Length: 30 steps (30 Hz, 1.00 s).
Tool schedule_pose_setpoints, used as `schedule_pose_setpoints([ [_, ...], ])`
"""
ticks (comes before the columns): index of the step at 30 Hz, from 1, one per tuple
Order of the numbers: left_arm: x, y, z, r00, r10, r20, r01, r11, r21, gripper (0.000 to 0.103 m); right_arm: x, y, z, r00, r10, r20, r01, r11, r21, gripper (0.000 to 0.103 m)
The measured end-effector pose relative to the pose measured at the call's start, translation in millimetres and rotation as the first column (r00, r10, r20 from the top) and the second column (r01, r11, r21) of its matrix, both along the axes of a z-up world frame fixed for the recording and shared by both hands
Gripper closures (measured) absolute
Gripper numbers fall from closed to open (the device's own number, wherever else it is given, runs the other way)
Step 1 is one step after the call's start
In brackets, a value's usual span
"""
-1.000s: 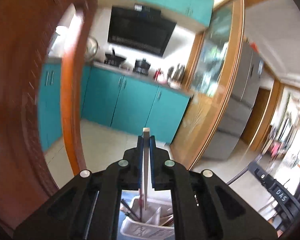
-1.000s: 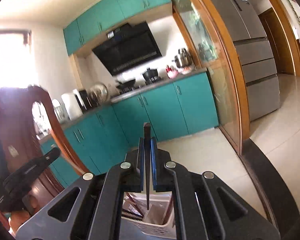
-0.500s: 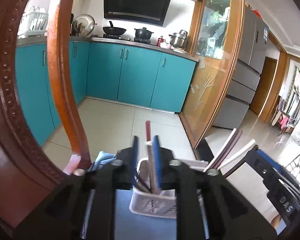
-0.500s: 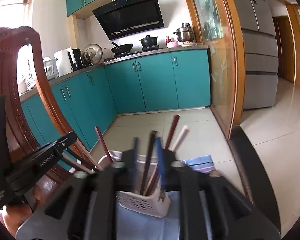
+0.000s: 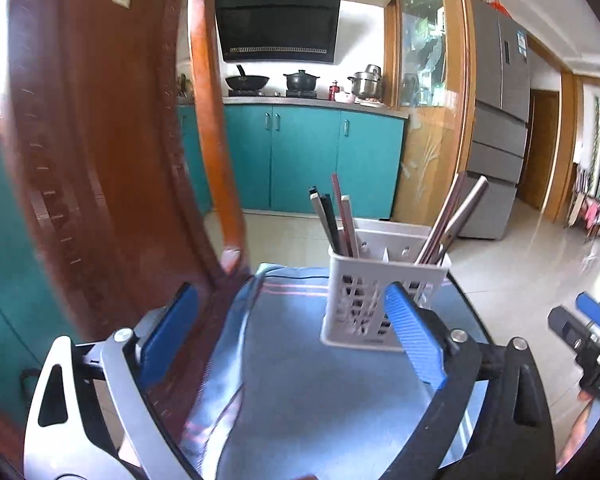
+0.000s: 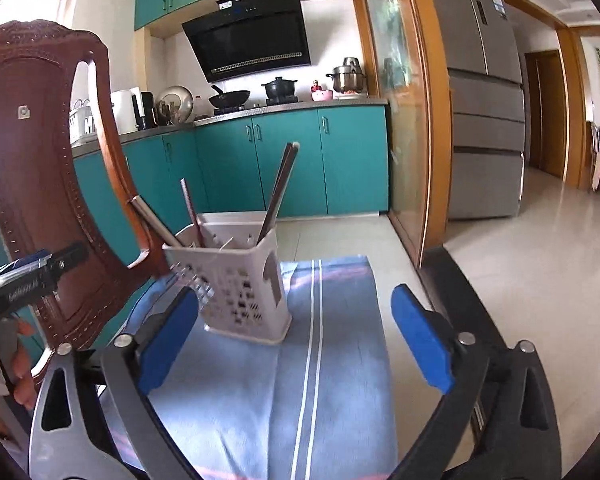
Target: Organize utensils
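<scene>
Nearest us, both tongs have just been opening and now stand wide apart with nothing between them: the left tongs (image 5: 292,332) and the right tongs (image 6: 296,336) hover low over the blue cloth (image 6: 260,400) on the bench. Beyond them, toward the far edge of the bench, the white basket (image 6: 240,280) holds the chopsticks (image 6: 278,196) upright and leaning. We judge both sticks dropped. We should draw back without knocking the basket or the chair (image 6: 32,140) at the left edge.
</scene>
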<state>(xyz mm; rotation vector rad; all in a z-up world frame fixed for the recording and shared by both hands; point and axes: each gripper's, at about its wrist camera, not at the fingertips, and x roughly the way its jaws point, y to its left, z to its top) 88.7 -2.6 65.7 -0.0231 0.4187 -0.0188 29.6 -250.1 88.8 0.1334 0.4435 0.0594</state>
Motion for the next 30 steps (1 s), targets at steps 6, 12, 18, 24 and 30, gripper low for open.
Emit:
schedule_pose_setpoints([
  [6,-42,-10,10,0.999,-0.012,0.031,0.010,0.997,0.074,0.004,-36,19,15,0.999,-0.007,0.048,0.010,0.997,-0.072,0.003],
  [12,-67,-1,2,1.000,-0.012,0.012,0.012,0.999,0.041,0.004,-49,43,14,0.999,-0.007,0.042,0.013,0.989,-0.144,0.003],
  [18,-83,0,1,0.999,0.010,0.034,-0.013,0.997,0.082,0.004,-63,47,22,0.996,-0.020,0.087,0.033,0.988,-0.150,0.003],
  [24,-92,11,2,0.999,0.019,0.043,-0.021,0.999,0.044,0.004,-65,46,20,0.997,-0.027,0.078,0.039,0.988,-0.149,0.003],
  [30,-94,12,2,0.999,0.014,0.040,-0.015,1.000,0.026,0.004,-70,46,20,0.996,-0.025,0.089,0.038,0.988,-0.147,0.003],
])
